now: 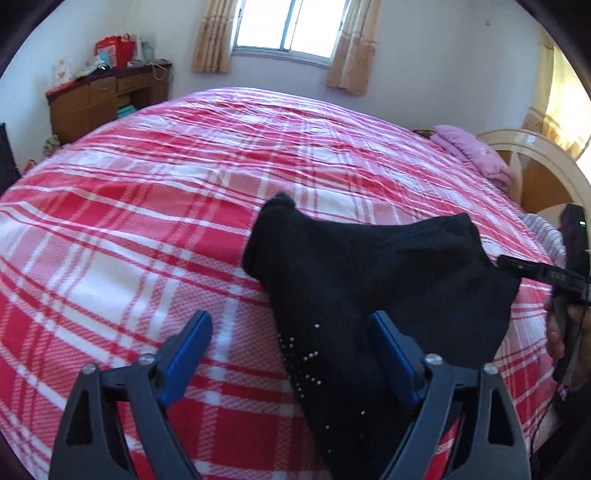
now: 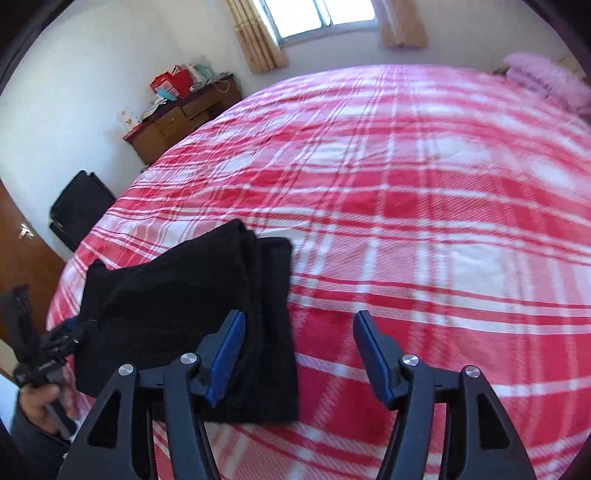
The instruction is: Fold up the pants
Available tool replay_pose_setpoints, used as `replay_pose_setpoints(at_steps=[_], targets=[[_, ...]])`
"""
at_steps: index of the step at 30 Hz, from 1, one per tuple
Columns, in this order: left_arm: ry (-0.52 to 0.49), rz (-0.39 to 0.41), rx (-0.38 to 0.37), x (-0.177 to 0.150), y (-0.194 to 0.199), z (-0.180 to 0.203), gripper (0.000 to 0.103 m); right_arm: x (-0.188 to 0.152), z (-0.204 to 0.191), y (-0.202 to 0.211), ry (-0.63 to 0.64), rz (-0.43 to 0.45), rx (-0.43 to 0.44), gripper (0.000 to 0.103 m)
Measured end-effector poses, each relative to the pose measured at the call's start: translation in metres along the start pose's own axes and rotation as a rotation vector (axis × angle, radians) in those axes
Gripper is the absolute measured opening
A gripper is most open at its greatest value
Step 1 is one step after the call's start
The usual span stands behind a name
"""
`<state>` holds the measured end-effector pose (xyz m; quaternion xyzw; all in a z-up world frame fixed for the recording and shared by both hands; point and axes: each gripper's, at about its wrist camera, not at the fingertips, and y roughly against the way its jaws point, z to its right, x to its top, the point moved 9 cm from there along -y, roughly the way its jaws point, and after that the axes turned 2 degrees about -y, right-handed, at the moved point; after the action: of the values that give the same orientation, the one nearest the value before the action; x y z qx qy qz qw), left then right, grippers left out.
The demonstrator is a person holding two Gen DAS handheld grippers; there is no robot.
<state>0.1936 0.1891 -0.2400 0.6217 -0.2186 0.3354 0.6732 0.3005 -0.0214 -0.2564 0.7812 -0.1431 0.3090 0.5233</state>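
Black pants [image 1: 369,280] lie folded in a bundle on the red and white plaid bed [image 1: 147,206], with small studs near my side. My left gripper [image 1: 290,339] is open above the pants' near end, empty. In the right wrist view the pants [image 2: 177,306] lie at the left, and my right gripper [image 2: 299,343] is open and empty, its left finger [image 2: 227,354] over the pants' right edge. The right gripper also shows in the left wrist view [image 1: 509,264] at the pants' far right edge. The left gripper shows in the right wrist view [image 2: 74,328] against the pants' left edge.
A purple pillow [image 1: 472,151] lies by the cream headboard [image 1: 546,166] at the right. A wooden desk [image 1: 103,99] with bags stands at the far left wall. A black case [image 2: 81,206] stands beside the bed. A window [image 1: 288,26] is behind.
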Motion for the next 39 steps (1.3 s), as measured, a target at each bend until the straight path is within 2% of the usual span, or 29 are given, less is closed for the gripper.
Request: replay_pose_setpoints(at_steps=[2, 4, 9, 15, 17, 21, 24, 29, 36, 39], targets=[[-0.02, 0.006, 0.055, 0.002, 0.005, -0.001, 0.091, -0.003, 0.012, 0.013, -0.003, 0.018, -0.057, 0.062], [-0.034, 0.014, 0.087, 0.005, 0.014, 0.004, 0.091, -0.009, 0.022, 0.027, -0.027, 0.015, -0.071, 0.062], [-0.062, 0.072, 0.106, 0.013, 0.049, 0.025, 0.093, -0.019, 0.028, 0.079, -0.027, 0.073, -0.083, 0.062], [-0.068, 0.179, 0.097, 0.038, 0.09, 0.049, 0.096, -0.019, -0.001, 0.153, 0.038, 0.188, -0.101, 0.063], [-0.066, 0.223, 0.072, 0.044, 0.106, 0.061, 0.101, -0.019, -0.013, 0.173, 0.063, 0.237, -0.108, 0.063], [-0.127, 0.281, 0.074, 0.046, 0.126, 0.079, 0.101, -0.019, -0.042, 0.208, 0.122, 0.318, -0.11, 0.065], [-0.149, 0.298, 0.059, 0.046, 0.132, 0.085, 0.102, -0.022, -0.065, 0.22, 0.178, 0.356, -0.106, 0.065], [-0.136, 0.316, 0.042, 0.05, 0.137, 0.084, 0.102, -0.036, -0.093, 0.223, 0.251, 0.357, -0.087, 0.066], [-0.138, 0.315, 0.039, 0.047, 0.139, 0.09, 0.103, -0.042, -0.101, 0.219, 0.264, 0.349, -0.08, 0.066], [-0.14, 0.313, 0.041, 0.046, 0.139, 0.092, 0.103, -0.04, -0.098, 0.225, 0.243, 0.372, -0.077, 0.066]])
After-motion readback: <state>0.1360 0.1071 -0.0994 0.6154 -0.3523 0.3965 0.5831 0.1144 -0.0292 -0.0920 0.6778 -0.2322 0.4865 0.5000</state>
